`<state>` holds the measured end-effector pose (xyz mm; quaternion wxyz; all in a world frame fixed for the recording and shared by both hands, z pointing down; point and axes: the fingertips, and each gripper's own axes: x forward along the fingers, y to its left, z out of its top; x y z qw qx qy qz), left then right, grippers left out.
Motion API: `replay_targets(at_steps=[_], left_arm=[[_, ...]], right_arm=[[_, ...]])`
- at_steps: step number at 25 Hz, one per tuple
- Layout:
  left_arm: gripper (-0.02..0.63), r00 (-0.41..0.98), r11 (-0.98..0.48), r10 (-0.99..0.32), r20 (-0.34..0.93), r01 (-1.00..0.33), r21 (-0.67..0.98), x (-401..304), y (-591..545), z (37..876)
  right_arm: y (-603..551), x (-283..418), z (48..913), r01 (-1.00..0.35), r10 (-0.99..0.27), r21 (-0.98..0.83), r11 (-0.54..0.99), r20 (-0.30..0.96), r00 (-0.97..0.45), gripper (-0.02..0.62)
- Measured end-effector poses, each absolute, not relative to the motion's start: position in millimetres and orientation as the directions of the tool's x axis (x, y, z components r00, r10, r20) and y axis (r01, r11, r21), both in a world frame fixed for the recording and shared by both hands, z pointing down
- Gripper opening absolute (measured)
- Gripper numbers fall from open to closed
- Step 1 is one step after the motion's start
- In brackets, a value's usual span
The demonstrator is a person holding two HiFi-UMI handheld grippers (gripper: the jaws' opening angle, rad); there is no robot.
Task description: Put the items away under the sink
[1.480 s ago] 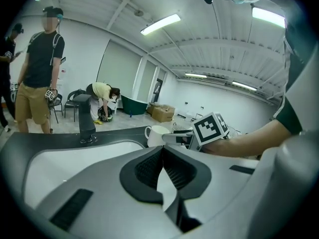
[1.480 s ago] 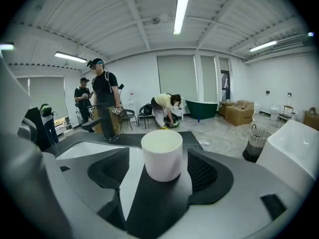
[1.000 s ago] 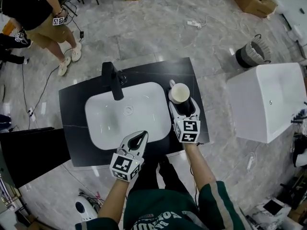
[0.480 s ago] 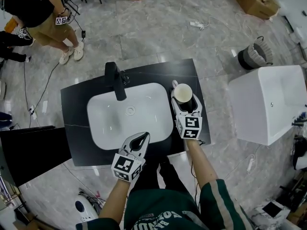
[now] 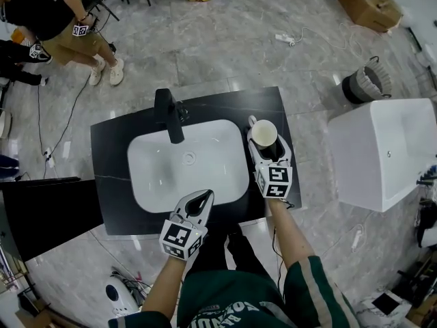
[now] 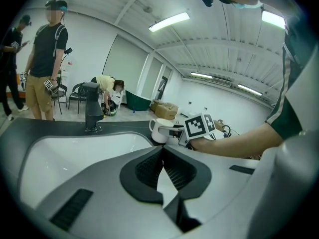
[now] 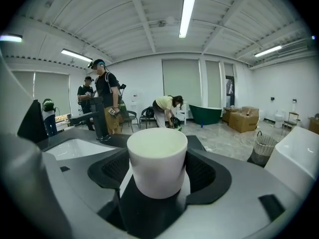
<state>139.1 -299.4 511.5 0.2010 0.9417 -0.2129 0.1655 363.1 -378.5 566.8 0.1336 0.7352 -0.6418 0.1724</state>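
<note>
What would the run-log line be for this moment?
right hand-held gripper: shut on white mug, upright on counter right of sink | left hand-held gripper: shut, empty, at sink's near rim | stowing: not begun

A dark tabletop (image 5: 109, 157) carries a white basin (image 5: 205, 180), with a black faucet (image 5: 168, 115) standing at its far rim. Just right of the basin stands a white mug (image 5: 264, 134), upright, between the jaw tips of the right tongs (image 5: 268, 149). The left tongs (image 5: 202, 197) hang over the basin's near rim, jaws meeting at the tip. On the marble floor (image 5: 205, 39) to the right are a white bathtub (image 5: 382, 149), a basket (image 5: 365, 84) and a cardboard box (image 5: 365, 2). A bystander (image 5: 48, 19) stands at the far left.
</note>
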Motion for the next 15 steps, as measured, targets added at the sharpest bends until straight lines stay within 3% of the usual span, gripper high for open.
replay_targets(at_steps=[15], left_arm=[[0.011,0.837,-0.804,-0.415,0.357,-0.521,0.286,136,-291,486]], right_arm=[[-350,334,538,-0.999,-0.909,-0.038,-0.026,0.416,0.008,0.344]])
